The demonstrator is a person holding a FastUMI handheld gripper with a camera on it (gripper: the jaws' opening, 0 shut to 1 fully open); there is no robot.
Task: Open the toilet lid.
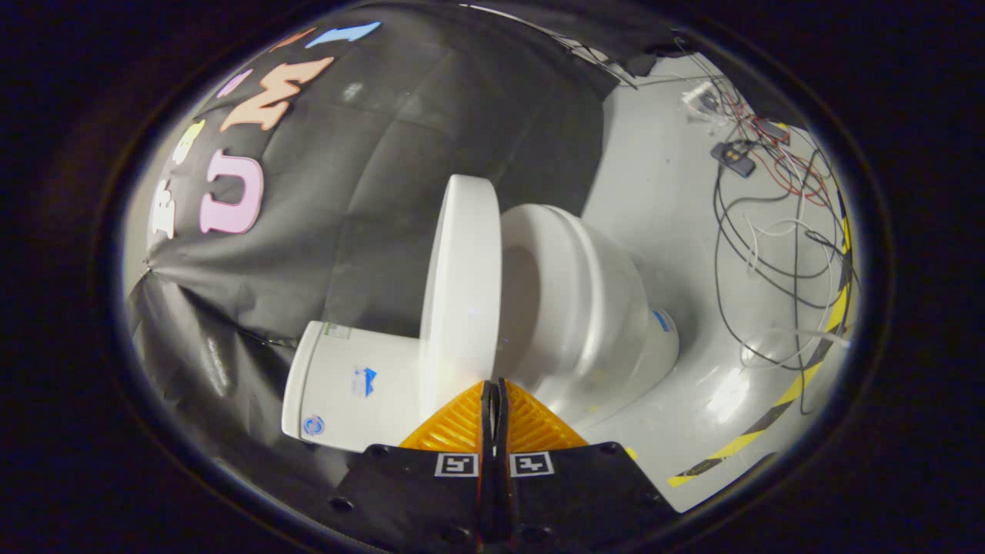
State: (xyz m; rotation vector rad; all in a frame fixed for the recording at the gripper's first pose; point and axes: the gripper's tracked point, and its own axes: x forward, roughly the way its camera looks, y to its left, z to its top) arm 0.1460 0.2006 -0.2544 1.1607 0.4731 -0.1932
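Note:
A white toilet stands on the grey floor, seen tilted sideways. Its lid [460, 292] is lifted off the bowl [585, 308] and stands nearly upright between the bowl and the tank [350, 385]. The seat ring and the bowl's opening show beside it. My gripper [492, 385] is shut, its two fingers pressed together with nothing between them. The fingertips sit right at the lid's near edge, where the lid meets the bowl; I cannot tell whether they touch it.
The black cloth wall hangs behind the tank. Loose cables [769, 231] and small electronic parts [735, 158] lie on the grey floor beyond the bowl. A yellow and black tape strip [777, 408] runs along the floor's edge.

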